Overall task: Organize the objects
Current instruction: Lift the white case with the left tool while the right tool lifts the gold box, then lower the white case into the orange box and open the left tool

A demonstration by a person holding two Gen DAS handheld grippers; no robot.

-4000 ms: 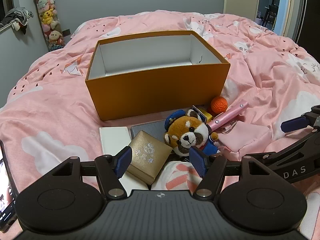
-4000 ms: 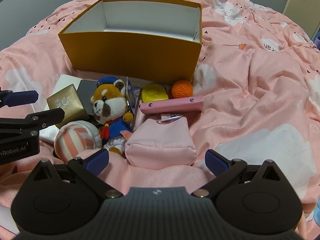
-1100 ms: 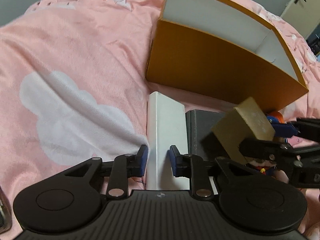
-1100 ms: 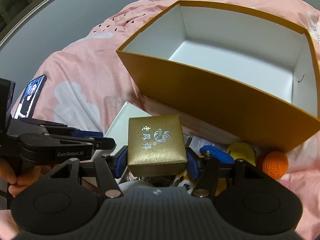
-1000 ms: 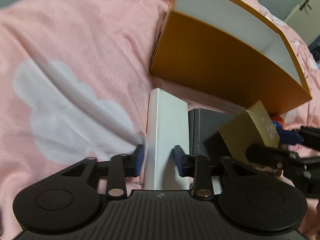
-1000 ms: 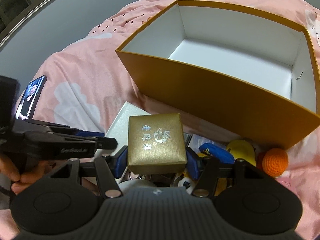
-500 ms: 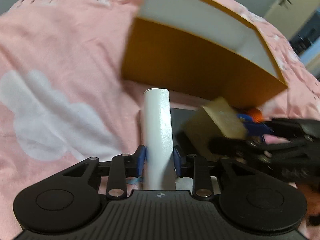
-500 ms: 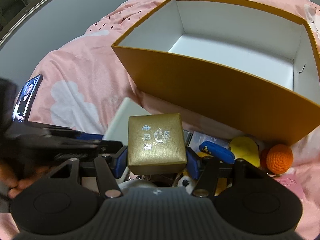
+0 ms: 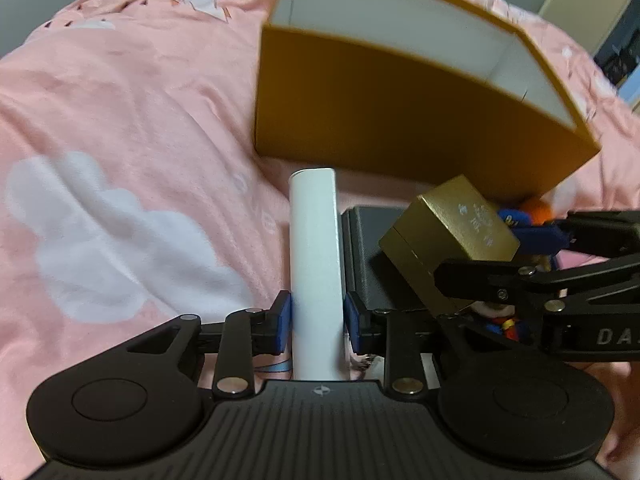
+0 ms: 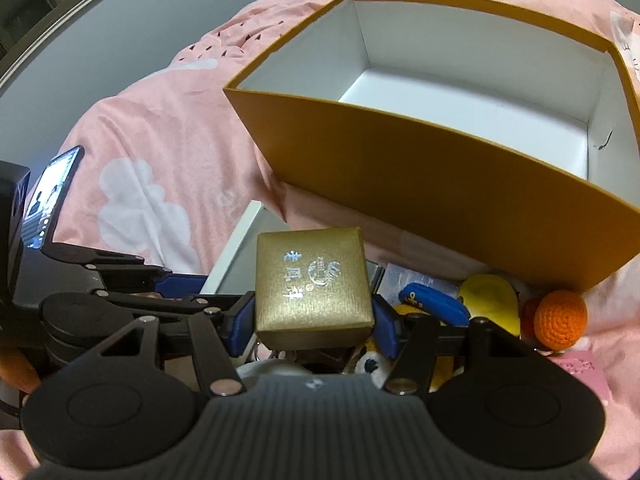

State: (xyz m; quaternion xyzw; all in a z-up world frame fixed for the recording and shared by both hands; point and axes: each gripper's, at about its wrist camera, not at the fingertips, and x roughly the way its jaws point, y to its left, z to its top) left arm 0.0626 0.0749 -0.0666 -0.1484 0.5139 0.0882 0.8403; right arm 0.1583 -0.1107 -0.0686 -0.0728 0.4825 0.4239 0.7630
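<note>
Only the right wrist view shows the orange cardboard box's (image 10: pixel 460 196) white floor, the right tongs (image 10: pixel 314 316) clamping the square gold gift box (image 10: pixel 312 280); the left view shows the left tongs (image 9: pixel 318 322), just closing, gripping the flat white box (image 9: pixel 314 248).

Four seconds back both tools hung open over the pile before the orange box (image 10: pixel 460 184). Since then the right tool (image 10: pixel 314 322) has clamped the gold box (image 10: pixel 312 284) and lifted it off the heap. The left tool (image 9: pixel 318 322) swung aside to the white box (image 9: pixel 316 264), which lay flat on the bed; its jaws have just been closing, the pads now pressing the box's sides, and the box is tipped up on edge.
</note>
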